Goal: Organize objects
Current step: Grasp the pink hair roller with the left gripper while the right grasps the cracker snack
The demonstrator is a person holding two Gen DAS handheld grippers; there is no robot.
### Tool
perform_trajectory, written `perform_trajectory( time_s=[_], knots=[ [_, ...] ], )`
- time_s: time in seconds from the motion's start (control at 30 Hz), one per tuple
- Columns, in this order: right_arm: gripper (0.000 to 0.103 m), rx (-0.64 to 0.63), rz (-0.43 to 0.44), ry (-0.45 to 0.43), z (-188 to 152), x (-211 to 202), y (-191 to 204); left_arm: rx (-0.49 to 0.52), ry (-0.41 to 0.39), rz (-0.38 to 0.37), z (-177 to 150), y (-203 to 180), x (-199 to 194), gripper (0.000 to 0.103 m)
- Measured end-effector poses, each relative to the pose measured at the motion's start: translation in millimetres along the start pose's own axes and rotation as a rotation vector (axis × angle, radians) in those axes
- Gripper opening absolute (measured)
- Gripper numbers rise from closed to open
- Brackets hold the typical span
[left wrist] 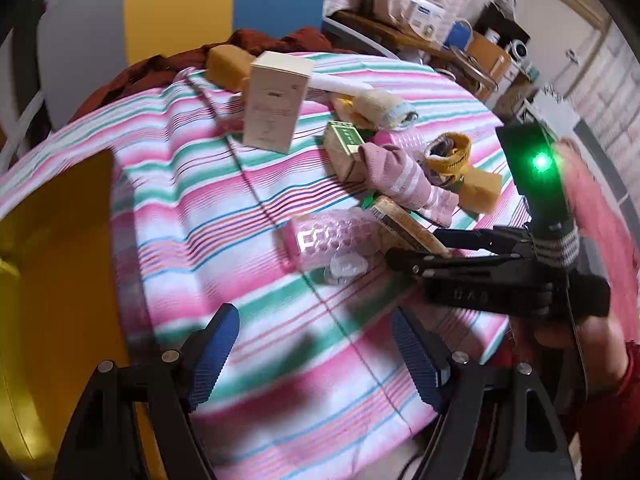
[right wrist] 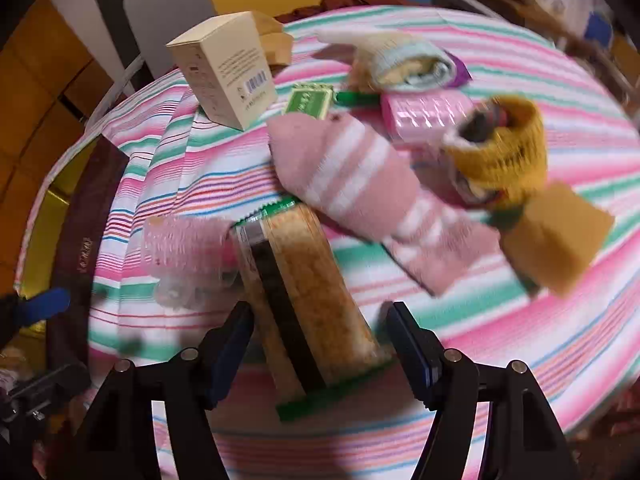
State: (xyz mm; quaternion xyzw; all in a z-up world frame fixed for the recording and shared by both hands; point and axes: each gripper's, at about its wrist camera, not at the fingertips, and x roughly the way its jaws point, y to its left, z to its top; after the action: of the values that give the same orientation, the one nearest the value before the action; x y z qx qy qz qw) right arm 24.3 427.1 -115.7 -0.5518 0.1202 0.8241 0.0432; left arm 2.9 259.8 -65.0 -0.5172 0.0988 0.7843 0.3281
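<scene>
Nearest my right camera, the right gripper (right wrist: 320, 344) has its blue pads either side of a long biscuit pack (right wrist: 304, 292) with green ends. The left pad looks right against the pack's edge; the right pad stands clear of it, so I count the jaws as open, not gripping. The pack lies lengthwise between the fingers, running away toward the pile.

My left gripper (left wrist: 316, 356) hangs wide open over bare striped cloth (left wrist: 200, 208), nothing between its pads.

The surface is a round table under a pink, green and white striped cloth. Beyond it are a yellow and blue wall, a red-brown cloth at the far edge, and a cluttered shelf at far right.

On the cloth, the pink striped sock (right wrist: 360, 184) lies across the pack's far end. Just left of the pack sits a pink bubble-wrapped item (right wrist: 188, 248). A cream box (right wrist: 224, 68) stands at far left, a small green box (right wrist: 308, 100) beside it. A yellow knit piece (right wrist: 504, 152) and a tan sponge (right wrist: 560, 240) lie to the right, a rolled pale sock (right wrist: 404, 64) farther back.

From the left camera, the right gripper (left wrist: 416, 252) comes in from the right, tips at the pack.
</scene>
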Motion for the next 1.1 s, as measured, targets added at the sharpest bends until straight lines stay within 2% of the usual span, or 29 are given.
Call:
perform_trajectory(
  time_s=[0.03, 0.07, 0.1, 0.17, 0.27, 0.33, 0.4, 0.53, 0.6, 0.73, 0.9, 0.93, 1.1],
  knots=[
    [0.067, -0.016, -0.011, -0.003, 0.5, 1.6, 1.7, 0.018, 0.0, 0.002, 4.6, -2.5, 6.0, 0.08],
    [0.058, -0.044, -0.036, -0.009, -0.2, 3.1, 6.5, 0.024, 0.002, 0.005, 7.3, -3.7, 9.6, 0.08],
    [0.056, -0.06, -0.052, -0.015, 12.6, 4.9, 3.8, 0.029, 0.002, 0.007, 10.1, -4.4, 13.1, 0.08],
    [0.05, -0.06, -0.07, -0.025, 12.3, 3.5, 4.3, 0.039, -0.006, 0.004, 16.6, -5.3, 21.5, 0.08],
    [0.049, 0.036, -0.072, -0.035, 12.4, -0.9, -11.9, 0.037, 0.014, 0.034, 23.2, -2.4, 36.2, 0.08],
    [0.049, 0.121, -0.062, -0.046, 12.6, -4.3, -27.8, 0.012, 0.036, 0.021, 26.8, 0.4, 44.1, 0.08],
    [0.049, 0.179, -0.013, -0.047, 13.2, -4.3, -37.7, -0.028, 0.051, -0.009, 30.7, 1.9, 50.7, 0.08],
    [0.049, 0.163, -0.032, -0.049, 14.0, -3.2, -33.0, -0.055, 0.037, -0.028, 37.8, -2.7, 52.5, 0.08],
    [0.049, 0.16, -0.044, -0.05, 14.5, -2.8, -31.7, -0.051, 0.035, -0.009, 41.8, -7.6, 57.5, 0.08],
    [0.049, 0.177, -0.066, -0.054, 15.0, -2.8, -34.5, -0.031, 0.05, 0.08, 43.5, -7.4, 73.3, 0.08],
    [0.049, 0.169, -0.075, -0.053, 15.8, -0.9, -32.0, 0.045, 0.015, 0.114, 36.7, -9.3, 71.9, 0.076],
    [0.049, 0.168, -0.075, -0.053, 16.1, -0.4, -31.5, 0.055, 0.008, 0.115, 33.8, -8.9, 69.9, 0.073],
    [0.049, 0.165, -0.057, -0.061, 16.5, -0.7, -29.1, 0.005, -0.03, 0.042, 18.2, 4.6, 54.5, 0.073]
  ],
)
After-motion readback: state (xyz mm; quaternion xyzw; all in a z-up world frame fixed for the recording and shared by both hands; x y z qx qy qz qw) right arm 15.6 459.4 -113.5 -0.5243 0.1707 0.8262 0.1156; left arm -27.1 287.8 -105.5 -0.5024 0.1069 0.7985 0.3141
